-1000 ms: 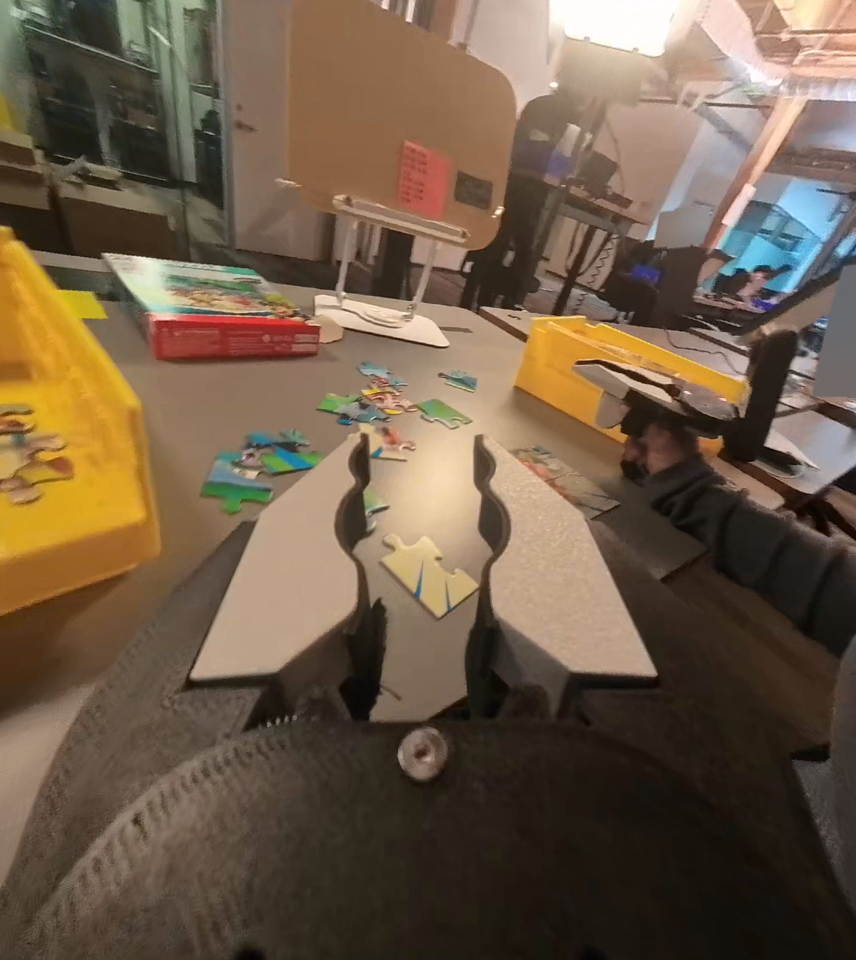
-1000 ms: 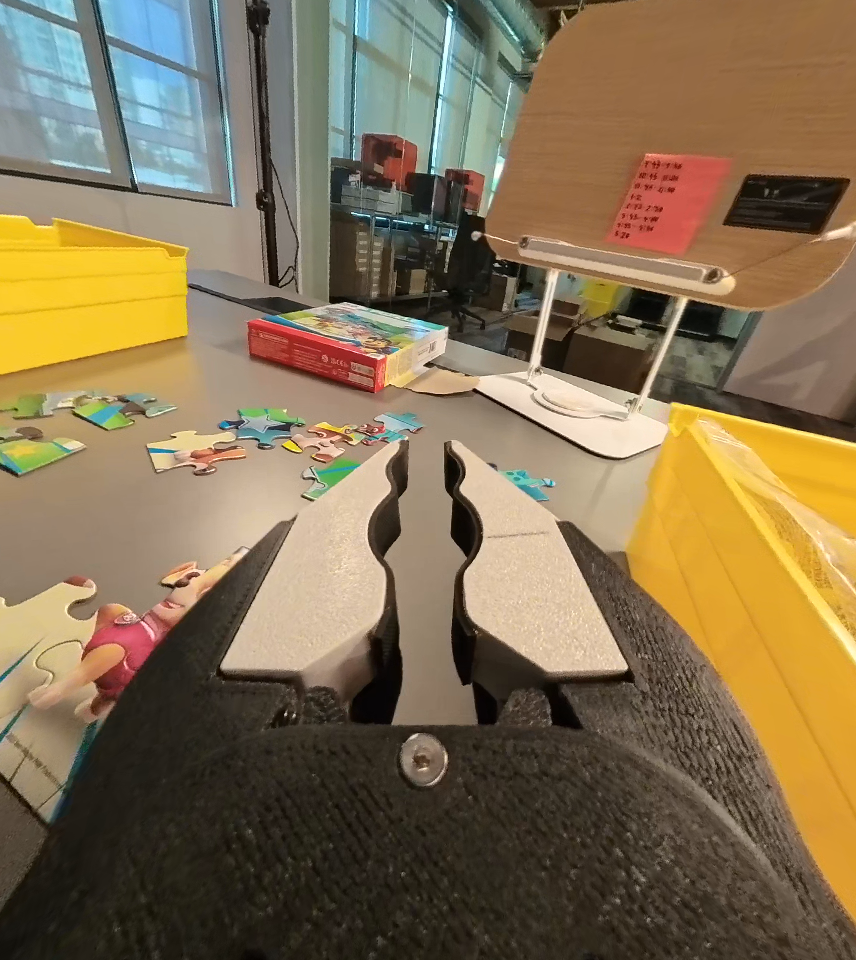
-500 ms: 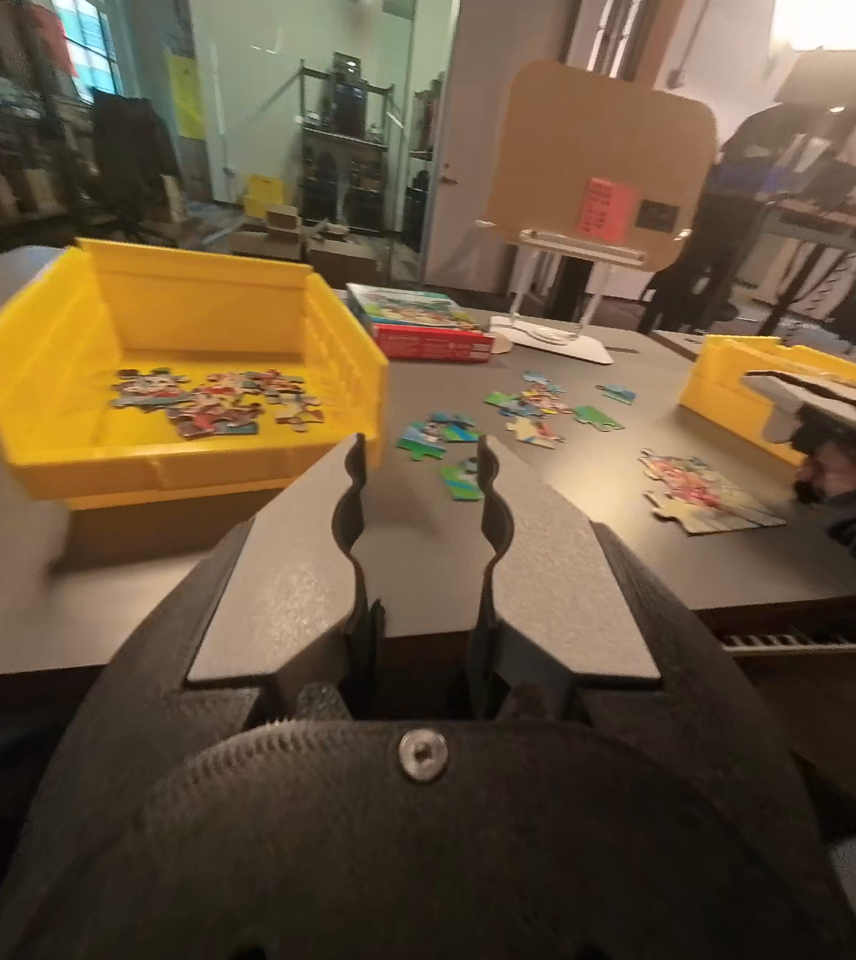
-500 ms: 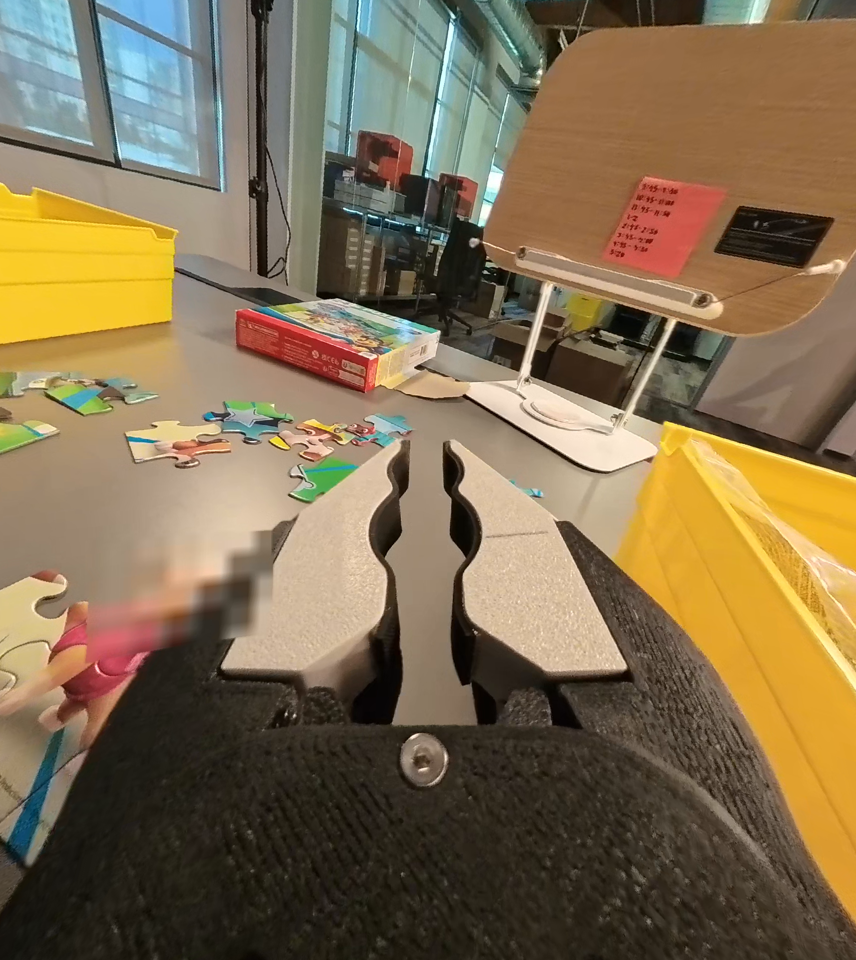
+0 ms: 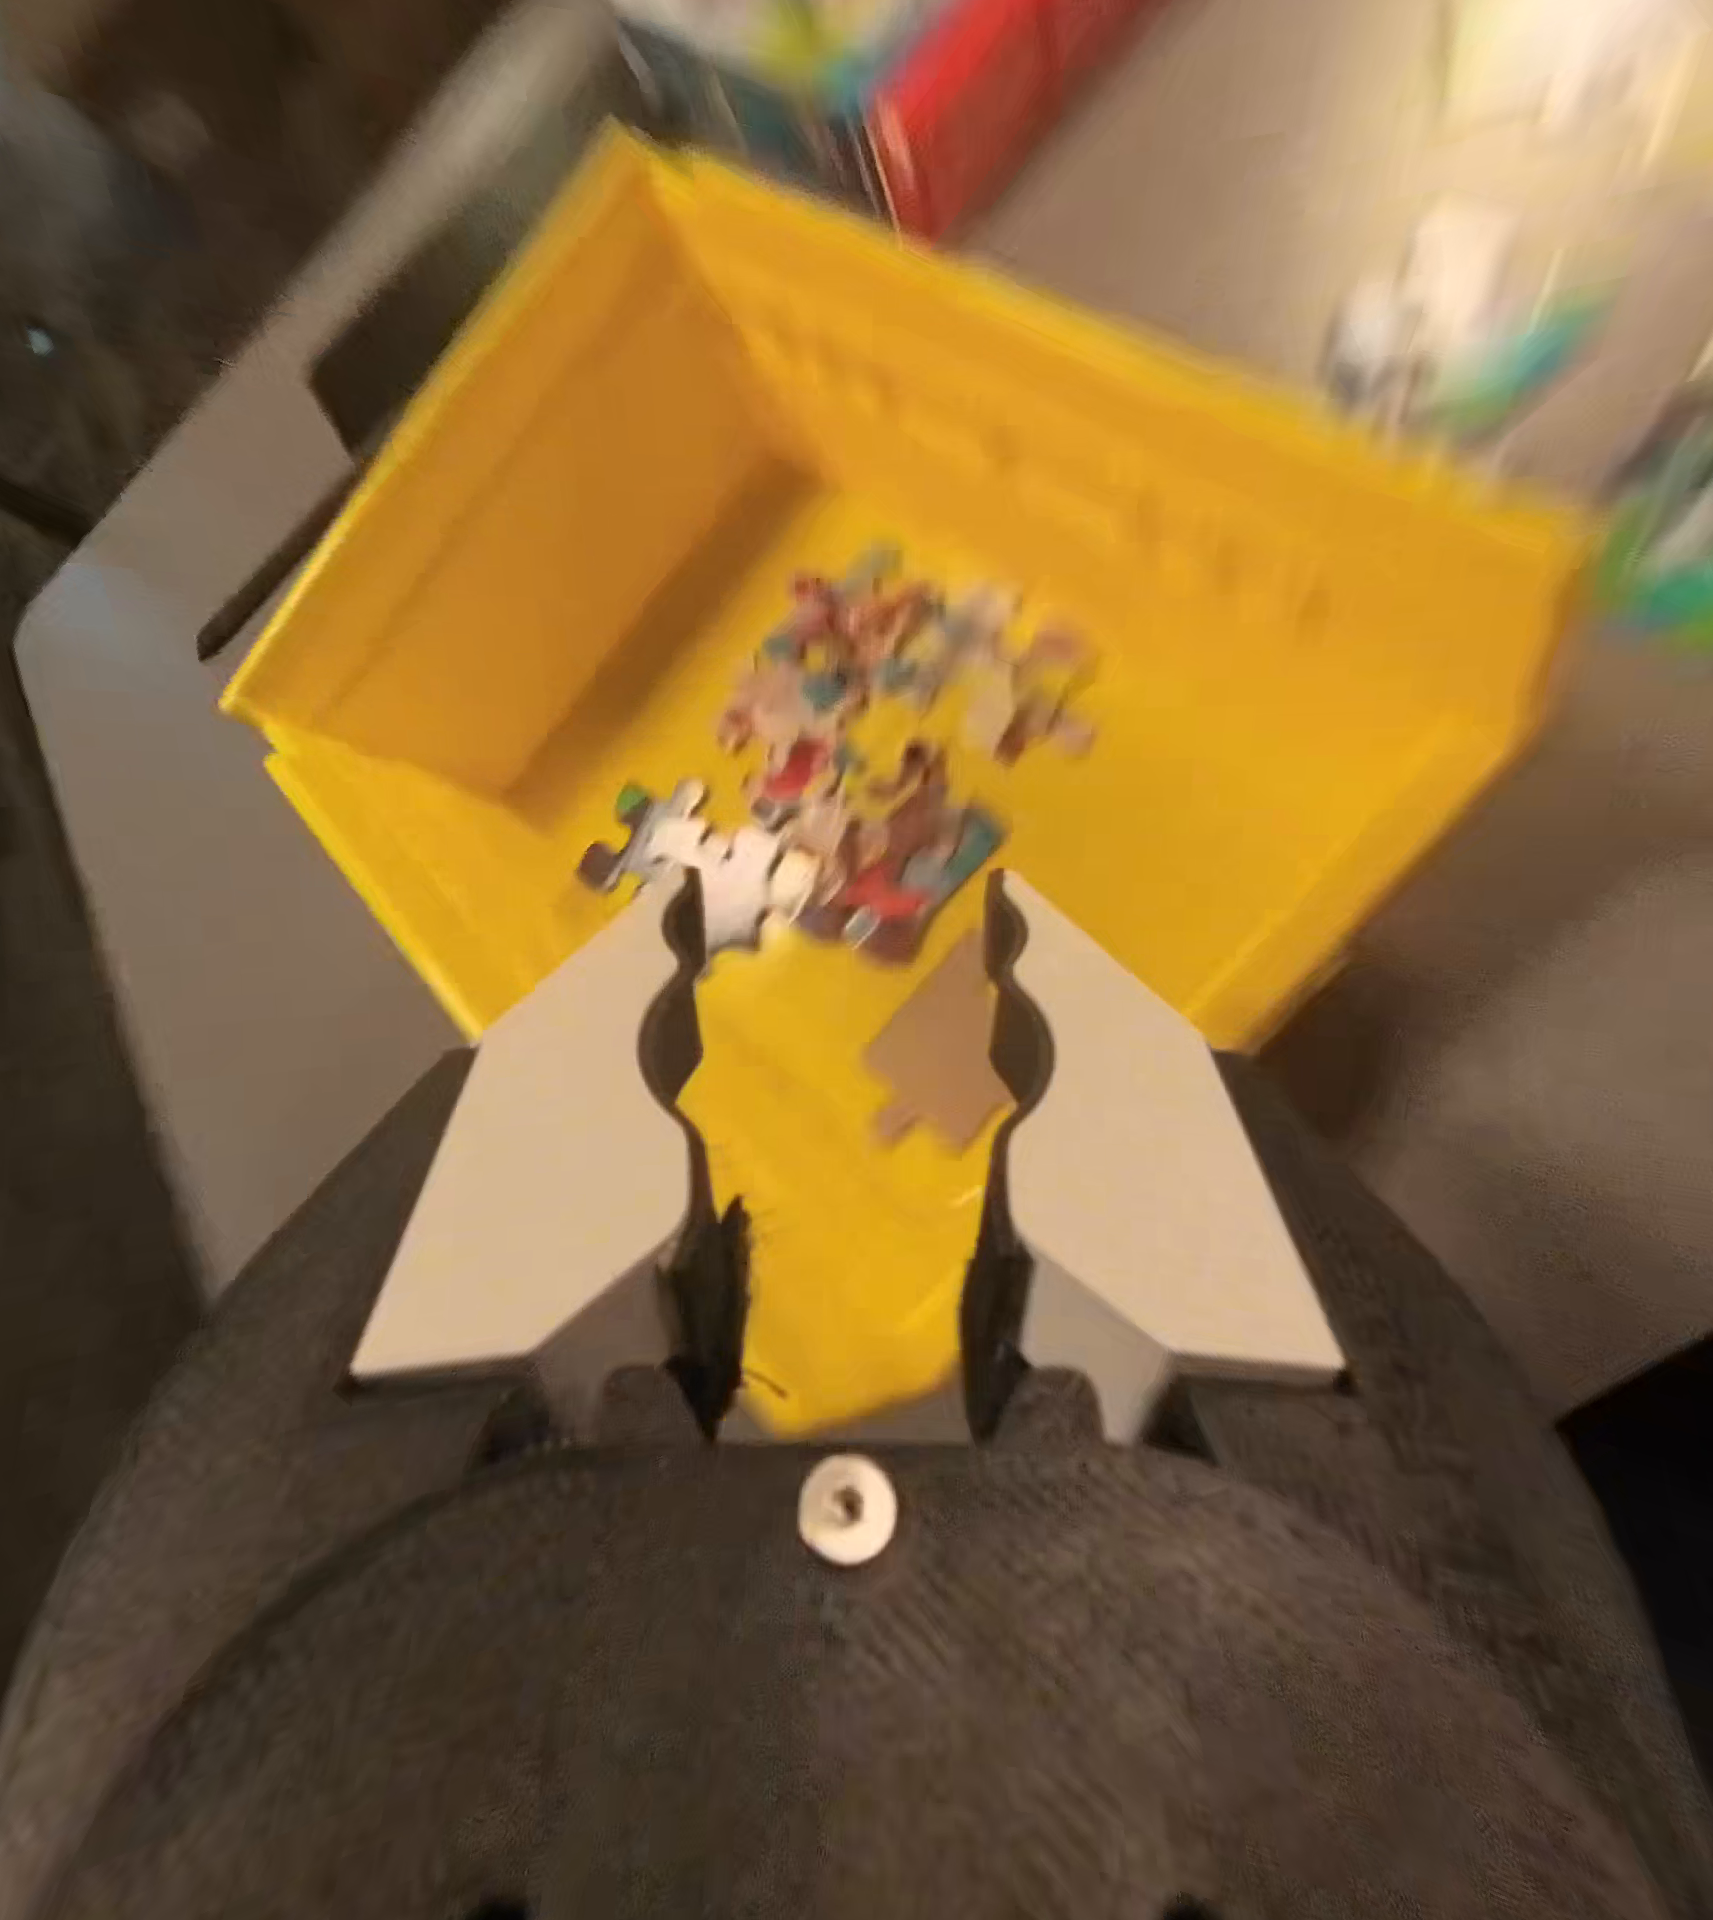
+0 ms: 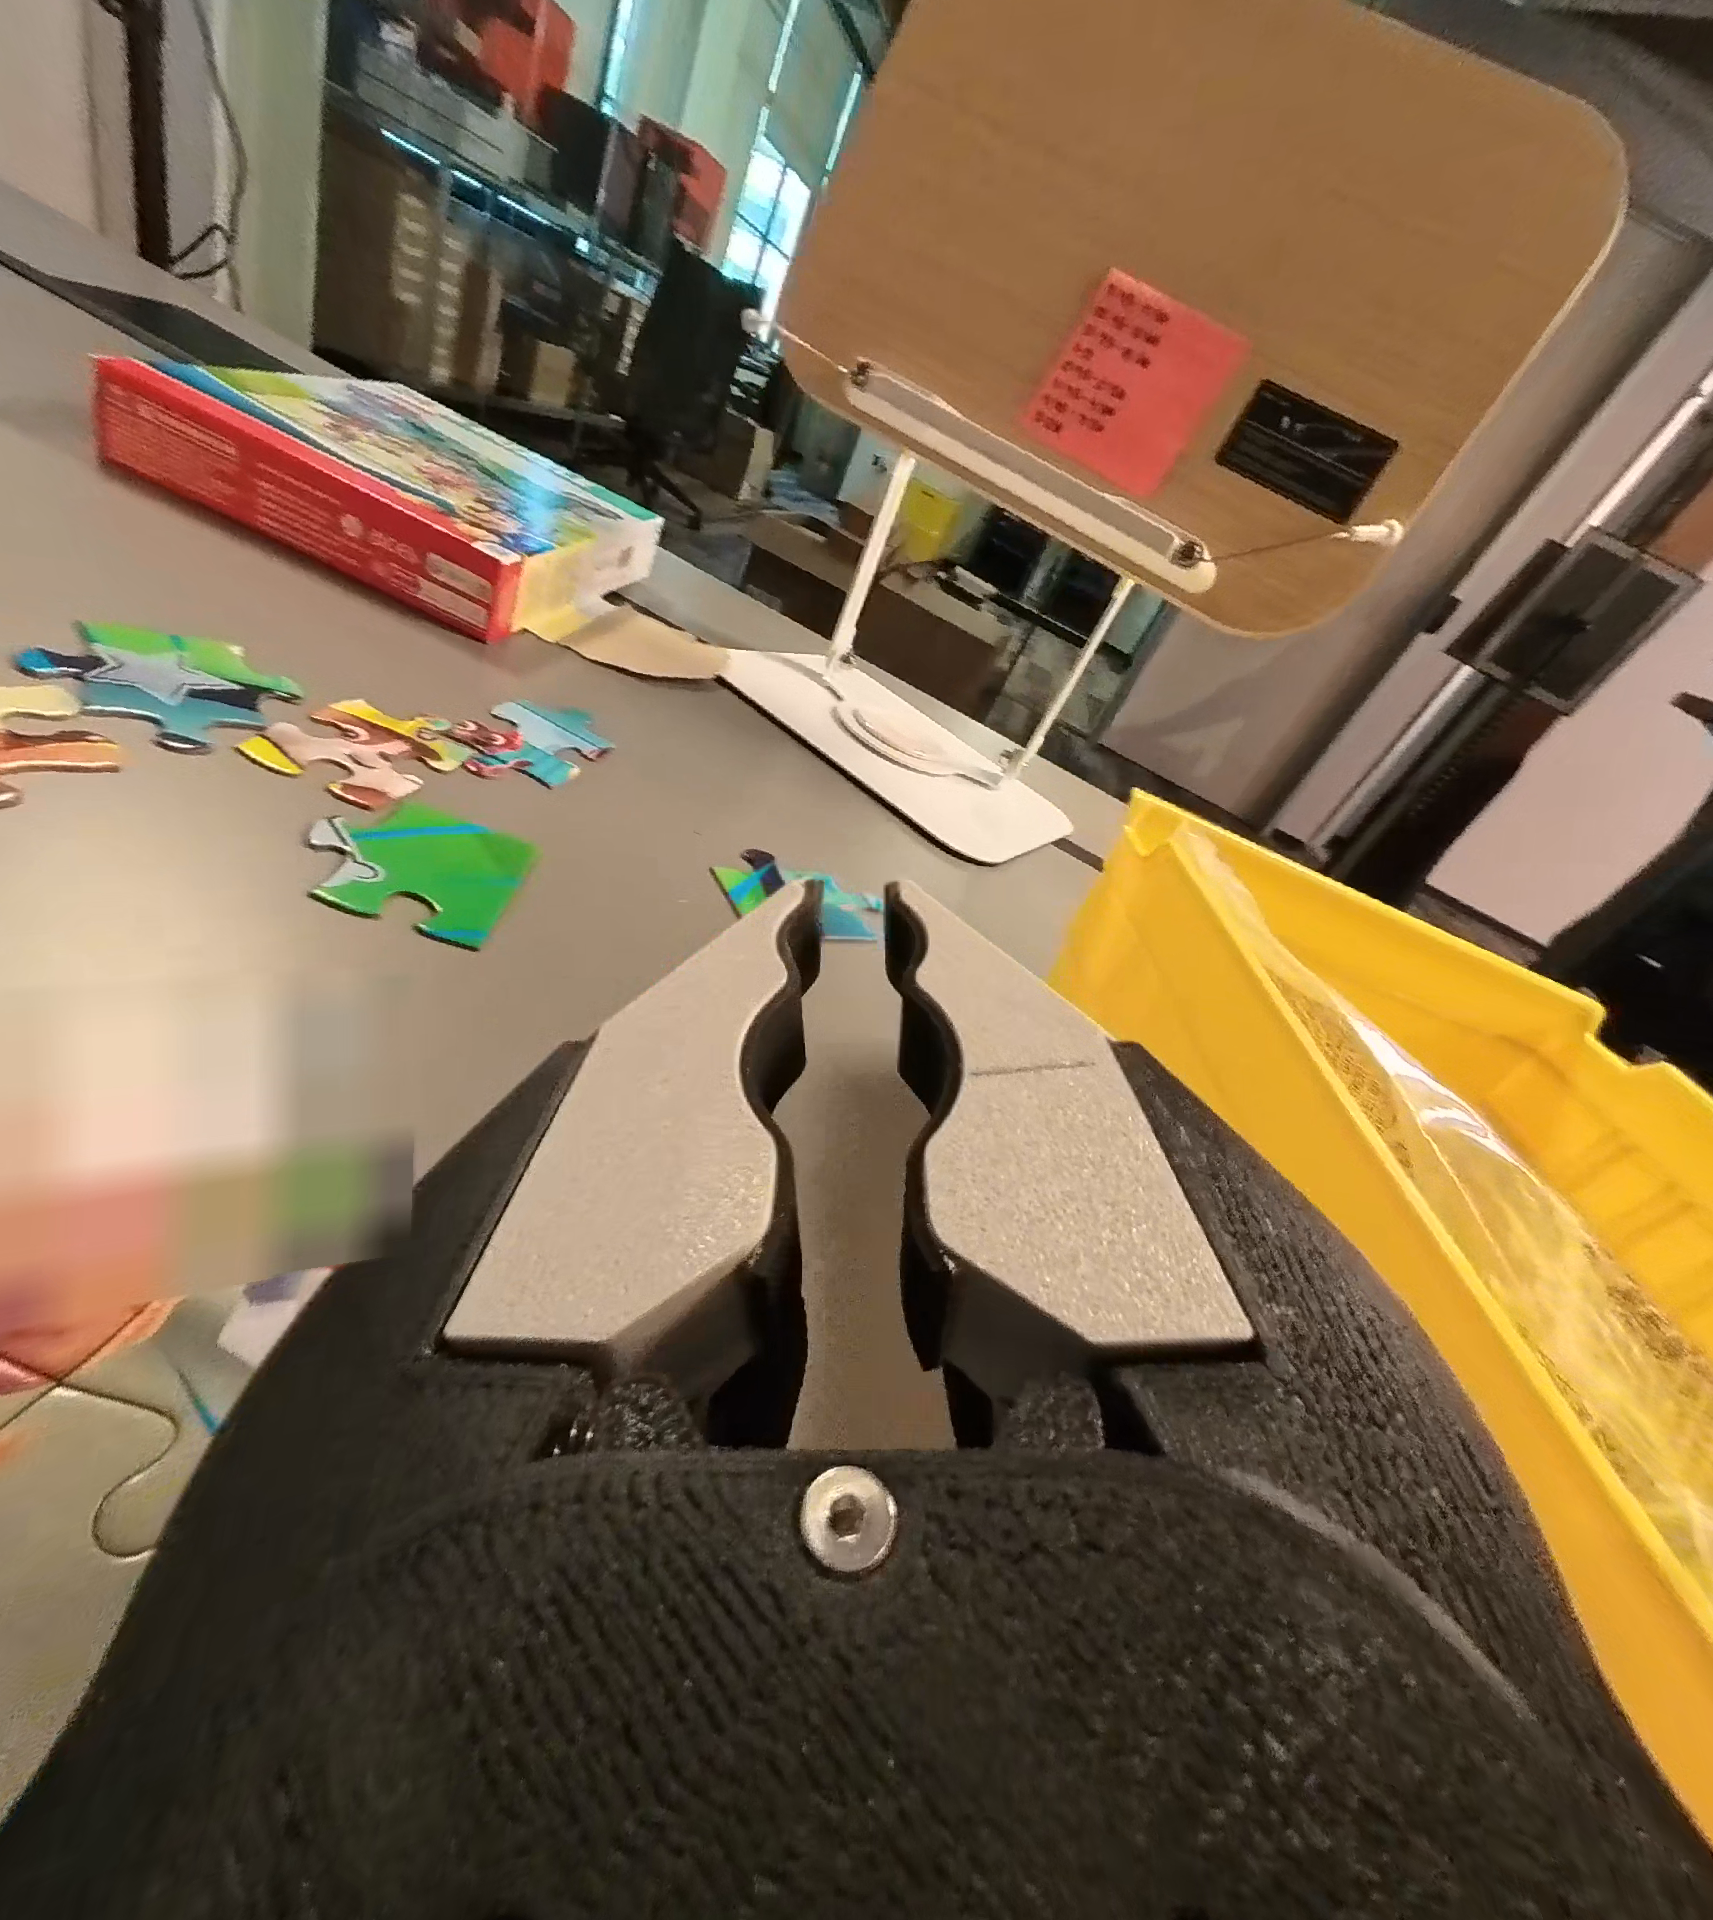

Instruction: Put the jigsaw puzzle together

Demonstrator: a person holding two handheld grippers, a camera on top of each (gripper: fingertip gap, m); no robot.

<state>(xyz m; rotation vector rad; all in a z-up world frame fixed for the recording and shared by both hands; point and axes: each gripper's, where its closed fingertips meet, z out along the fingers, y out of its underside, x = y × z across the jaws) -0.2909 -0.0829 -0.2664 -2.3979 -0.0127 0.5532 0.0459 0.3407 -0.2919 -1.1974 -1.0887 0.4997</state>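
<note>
The left gripper [image 5: 839, 914] hangs over a yellow bin [image 5: 1247, 582], looking down into it; the view is motion-blurred. Its fingers stand wide apart with nothing pressed between the pads. A brown puzzle piece [image 5: 935, 1060], plain cardboard side up, shows between the fingers close against the inner face of the right-hand finger [image 5: 1143, 1122]; whether it touches that pad or lies loose below cannot be told. Just beyond the fingertips a heap of coloured puzzle pieces [image 5: 893, 748] lies on the bin floor, a pale piece [image 5: 717, 873] nearest the left-hand fingertip. Judgement: such pieces are thin, light, stiff card, flat on a smooth floor, so hard to get under; best pinched across opposite edges, and liable to slip or flip. The right gripper [image 6: 850, 899] sits low over the grey table [image 6: 208, 987], fingers drawn to a narrow slot, holding nothing. A blue-green piece [image 6: 758, 888] lies just past the tips, a green piece [image 6: 426, 873] to their left, more loose pieces [image 6: 416, 743] farther left, a red puzzle box [image 6: 312, 488] and a wooden board on a stand [image 6: 1195, 312] beyond, a second yellow bin [image 6: 1454, 1143] right beside the right-hand finger.
</note>
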